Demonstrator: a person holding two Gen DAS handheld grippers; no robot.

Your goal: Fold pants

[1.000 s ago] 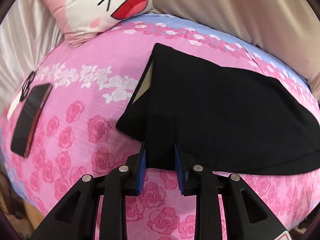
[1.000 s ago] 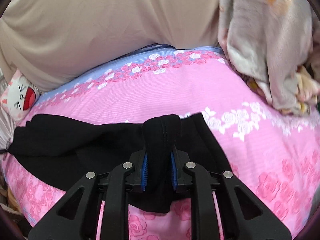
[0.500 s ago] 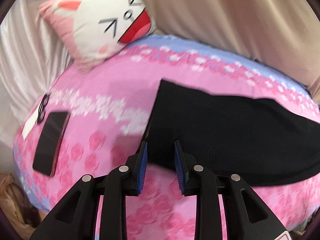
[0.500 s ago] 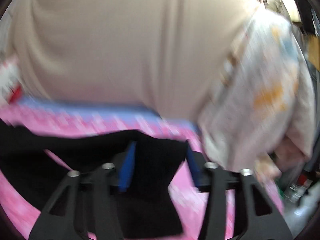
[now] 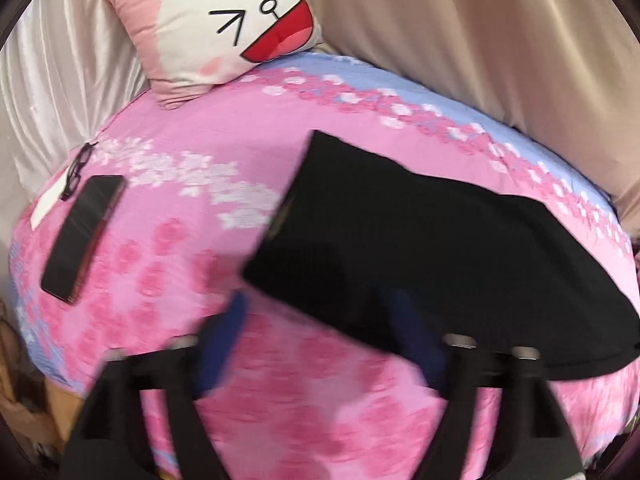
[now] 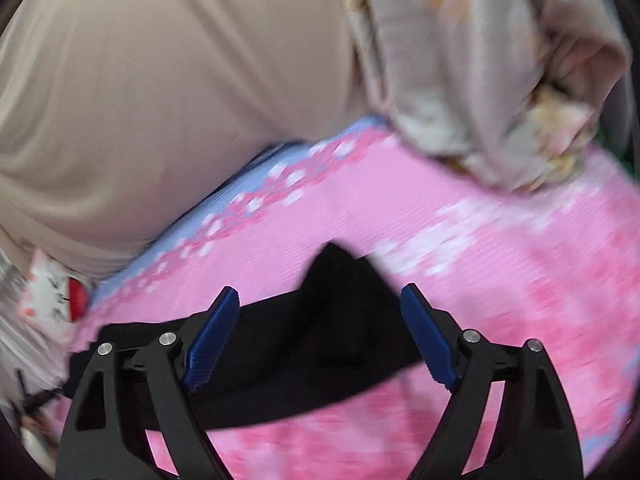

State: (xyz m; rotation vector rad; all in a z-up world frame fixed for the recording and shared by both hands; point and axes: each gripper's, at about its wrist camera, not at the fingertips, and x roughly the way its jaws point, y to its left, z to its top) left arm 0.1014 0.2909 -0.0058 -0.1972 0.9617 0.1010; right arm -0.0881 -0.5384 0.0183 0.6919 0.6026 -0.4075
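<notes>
Both tools (image 5: 320,336) (image 6: 320,332) spread — pants (image 5: 420,240) flat, unlabelled.

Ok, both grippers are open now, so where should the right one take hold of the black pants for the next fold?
Probably the raised peak of the black pants, straight ahead between the right gripper fingers. It stands up off the pink bedsheet, so the open fingers can come in from the near side and close across it without digging under flat cloth.

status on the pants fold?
Left gripper open, right gripper open. Black pants lying folded on pink bedsheet, released. Phone and glasses off to the side.
</notes>
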